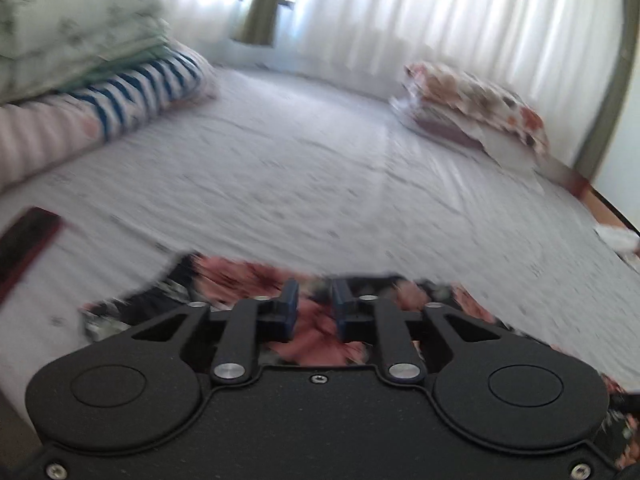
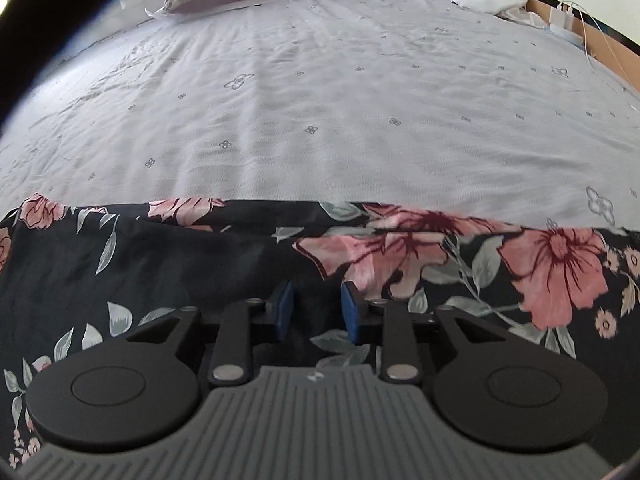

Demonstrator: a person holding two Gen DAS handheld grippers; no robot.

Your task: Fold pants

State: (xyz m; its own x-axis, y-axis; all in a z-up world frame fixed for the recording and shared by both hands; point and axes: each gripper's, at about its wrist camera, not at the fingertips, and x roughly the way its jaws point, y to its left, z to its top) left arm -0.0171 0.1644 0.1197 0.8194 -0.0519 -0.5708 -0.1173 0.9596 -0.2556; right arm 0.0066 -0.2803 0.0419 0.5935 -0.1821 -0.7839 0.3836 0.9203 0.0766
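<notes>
Left wrist view: floral pants (image 1: 316, 320) lay just under and ahead of both my grippers on the bed (image 1: 320, 168).

From the left, my left gripper (image 1: 314, 312) hung over the pants with a clear gap between its fingers and nothing visibly pinched, though the picture was blurred; in the right wrist view my right gripper (image 2: 316, 312) was likewise parted above the cloth, holding nothing. The pants' (image 2: 280, 264) far edge ran across both views from left to right, so I judged their long axis lay crosswise to my fingers, with each gripper about equally near. I saw no containers; a folded bedding stack (image 1: 80, 40) and a pillow (image 1: 476, 104) lay well apart.
</notes>
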